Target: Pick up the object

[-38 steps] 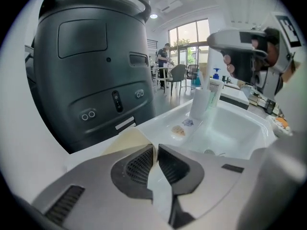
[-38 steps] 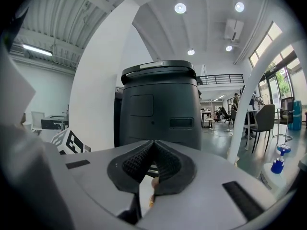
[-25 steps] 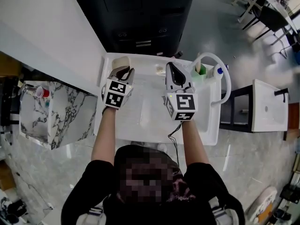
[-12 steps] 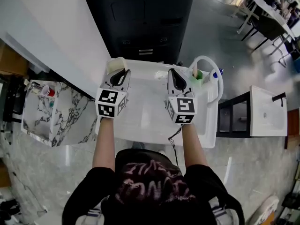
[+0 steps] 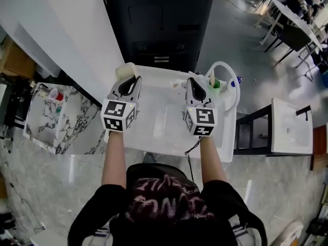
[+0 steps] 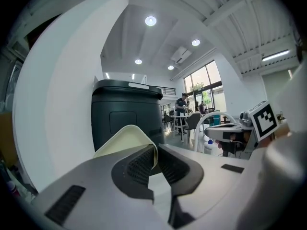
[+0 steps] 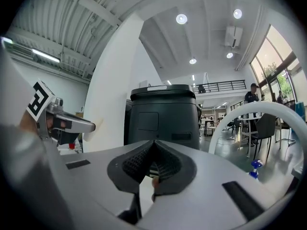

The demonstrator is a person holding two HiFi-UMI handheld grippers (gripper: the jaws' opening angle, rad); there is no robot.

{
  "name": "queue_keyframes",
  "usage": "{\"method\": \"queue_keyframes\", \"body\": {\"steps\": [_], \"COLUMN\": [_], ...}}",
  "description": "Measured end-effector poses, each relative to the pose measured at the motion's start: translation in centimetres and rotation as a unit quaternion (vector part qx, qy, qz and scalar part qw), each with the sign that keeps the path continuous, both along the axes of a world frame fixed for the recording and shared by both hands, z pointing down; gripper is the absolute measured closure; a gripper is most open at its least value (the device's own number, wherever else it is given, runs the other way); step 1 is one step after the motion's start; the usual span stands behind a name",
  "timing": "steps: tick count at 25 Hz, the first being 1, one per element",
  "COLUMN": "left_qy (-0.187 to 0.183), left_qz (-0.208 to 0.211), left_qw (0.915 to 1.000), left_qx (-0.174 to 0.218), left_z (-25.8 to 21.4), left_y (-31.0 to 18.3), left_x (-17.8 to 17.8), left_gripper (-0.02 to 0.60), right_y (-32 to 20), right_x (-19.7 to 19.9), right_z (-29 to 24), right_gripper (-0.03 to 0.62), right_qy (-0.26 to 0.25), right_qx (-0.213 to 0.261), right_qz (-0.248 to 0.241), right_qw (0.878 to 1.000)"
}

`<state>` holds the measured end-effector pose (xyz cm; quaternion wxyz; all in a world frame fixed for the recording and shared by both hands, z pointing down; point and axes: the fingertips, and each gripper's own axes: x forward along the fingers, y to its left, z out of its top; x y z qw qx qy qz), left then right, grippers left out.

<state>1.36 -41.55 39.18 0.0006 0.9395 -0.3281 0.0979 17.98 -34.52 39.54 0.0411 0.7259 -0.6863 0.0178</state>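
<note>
A cream thin-walled object (image 5: 124, 69) shows at the far left corner of the white table (image 5: 164, 124). My left gripper (image 5: 128, 81) is shut on its rim. In the left gripper view the cream object's curved wall (image 6: 125, 138) sits pinched between the ribbed pads of the left gripper (image 6: 156, 150) and rises past them. My right gripper (image 5: 193, 82) hovers over the table's right half, its tips meeting. In the right gripper view the right gripper (image 7: 153, 145) is shut with nothing between the pads, and the left gripper (image 7: 62, 121) shows at the left with the cream object (image 7: 93, 128).
A tall dark bin (image 5: 159, 29) stands just beyond the table. At the table's right end are a white looped hose (image 5: 228, 70) and a green item (image 5: 216, 83). A marble counter (image 5: 77, 122) with a red cup (image 5: 56, 94) lies left. A white side stand (image 5: 289, 127) is to the right.
The head view has shifted, so table and grippers sit a little higher in the picture. The left gripper still holds the cream object, and both grippers keep much the same places over the table.
</note>
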Motion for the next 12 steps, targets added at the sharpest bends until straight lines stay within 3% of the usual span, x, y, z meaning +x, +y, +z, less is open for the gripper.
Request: {"method": "queue_keyframes", "body": {"steps": [12], "left_qy": [0.018], "left_qz": [-0.006], "left_qw": [0.9996], "left_qx": [0.022], "left_z": [-2.4], "left_y": [2.3], "left_x": [-1.0], "left_gripper": [0.543], "right_y": [2.0], "right_x": [-0.1], "right_z": [-1.3], "right_gripper": [0.58], "right_qy": [0.009], "right_qx": [0.011], "right_qz": [0.0], "right_qw": [1.0]}}
